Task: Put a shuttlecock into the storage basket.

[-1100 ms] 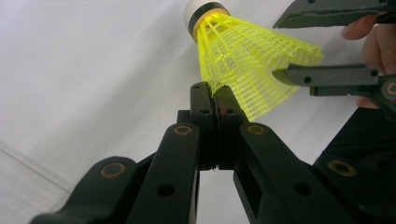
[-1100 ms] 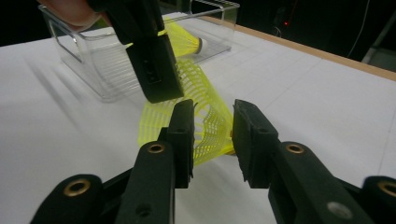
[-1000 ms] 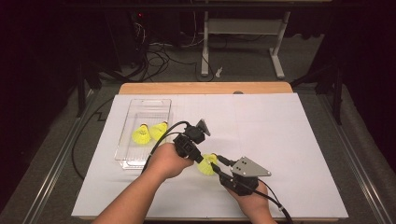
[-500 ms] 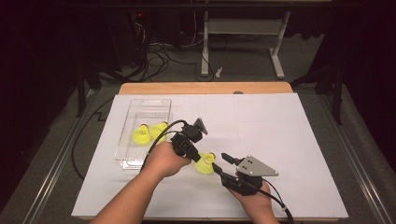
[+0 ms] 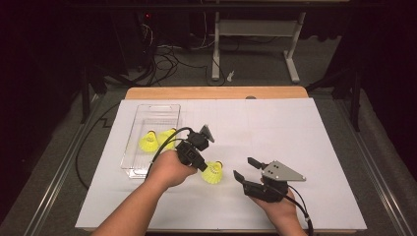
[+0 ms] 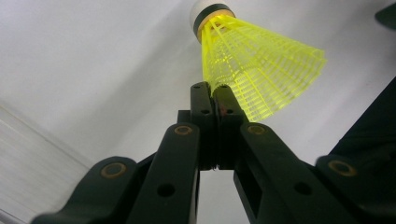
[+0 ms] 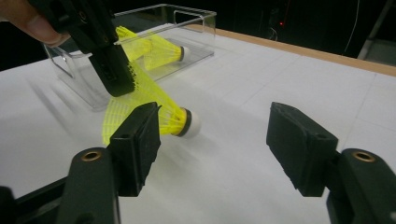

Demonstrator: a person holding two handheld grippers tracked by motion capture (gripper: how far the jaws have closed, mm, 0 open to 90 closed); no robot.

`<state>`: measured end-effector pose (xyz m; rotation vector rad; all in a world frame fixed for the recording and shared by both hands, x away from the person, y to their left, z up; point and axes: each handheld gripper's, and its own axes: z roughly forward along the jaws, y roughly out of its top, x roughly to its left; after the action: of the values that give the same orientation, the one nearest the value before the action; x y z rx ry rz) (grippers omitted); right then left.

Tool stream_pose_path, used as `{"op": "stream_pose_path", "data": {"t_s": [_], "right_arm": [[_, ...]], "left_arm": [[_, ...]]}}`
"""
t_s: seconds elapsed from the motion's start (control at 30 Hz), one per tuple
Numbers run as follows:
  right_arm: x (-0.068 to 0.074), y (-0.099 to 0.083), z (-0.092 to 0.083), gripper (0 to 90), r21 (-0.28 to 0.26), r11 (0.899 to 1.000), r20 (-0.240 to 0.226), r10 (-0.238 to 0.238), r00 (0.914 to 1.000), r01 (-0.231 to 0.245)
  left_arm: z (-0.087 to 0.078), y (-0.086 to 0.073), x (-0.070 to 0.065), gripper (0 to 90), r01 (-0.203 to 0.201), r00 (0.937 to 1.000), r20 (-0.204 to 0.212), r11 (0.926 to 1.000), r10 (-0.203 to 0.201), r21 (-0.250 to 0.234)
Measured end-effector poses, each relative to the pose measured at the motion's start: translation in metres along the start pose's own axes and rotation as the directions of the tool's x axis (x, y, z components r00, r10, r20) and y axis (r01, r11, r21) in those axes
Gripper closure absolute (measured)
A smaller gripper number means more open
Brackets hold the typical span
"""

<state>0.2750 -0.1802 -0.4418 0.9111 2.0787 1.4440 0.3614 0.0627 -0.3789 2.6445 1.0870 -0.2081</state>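
My left gripper (image 5: pixel 200 164) is shut on the skirt rim of a yellow shuttlecock (image 5: pixel 213 172), low over the white sheet near the table's middle. In the left gripper view the jaws (image 6: pixel 212 89) pinch the mesh of the shuttlecock (image 6: pixel 254 65), whose white cork points away. My right gripper (image 5: pixel 244 167) stands open just to the right of it. Its jaws have just been opening and nothing is between them. The right gripper view shows its own gripper (image 7: pixel 217 133), the shuttlecock (image 7: pixel 161 109) past the left pad, and the left gripper (image 7: pixel 109 65) clamped on the skirt.
A clear plastic tray (image 5: pixel 169 109) lies at the left of the sheet with two yellow shuttlecocks (image 5: pixel 148 141) in it; the right gripper view shows that tray (image 7: pixel 205 18) behind. The table's wooden far edge (image 5: pixel 216 92) runs along the back. Cables trail off the table's left side.
My right gripper has drawn back to the right, away from the shuttlecock, and its jaws stand wider. The left hand and the shuttlecock have hardly moved.
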Motion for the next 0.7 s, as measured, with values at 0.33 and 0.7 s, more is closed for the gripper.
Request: {"op": "stream_pose_path", "data": {"t_s": [0.33, 0.7], "right_arm": [[-0.016, -0.004, -0.015, 27.6, 0.047, 0.998, 0.037, -0.049, 0.9981, 0.047], [-0.036, -0.020, -0.038, 24.1, 0.069, 0.997, 0.088, -0.052, 0.9948, 0.046]], "left_arm": [[0.001, -0.003, 0.004, 89.4, 0.001, 0.9999, 0.011, 1.0000, -0.001, -0.002], [-0.002, -0.007, 0.006, 89.4, -0.003, 0.9999, 0.013, 1.0000, 0.003, -0.005]]}}
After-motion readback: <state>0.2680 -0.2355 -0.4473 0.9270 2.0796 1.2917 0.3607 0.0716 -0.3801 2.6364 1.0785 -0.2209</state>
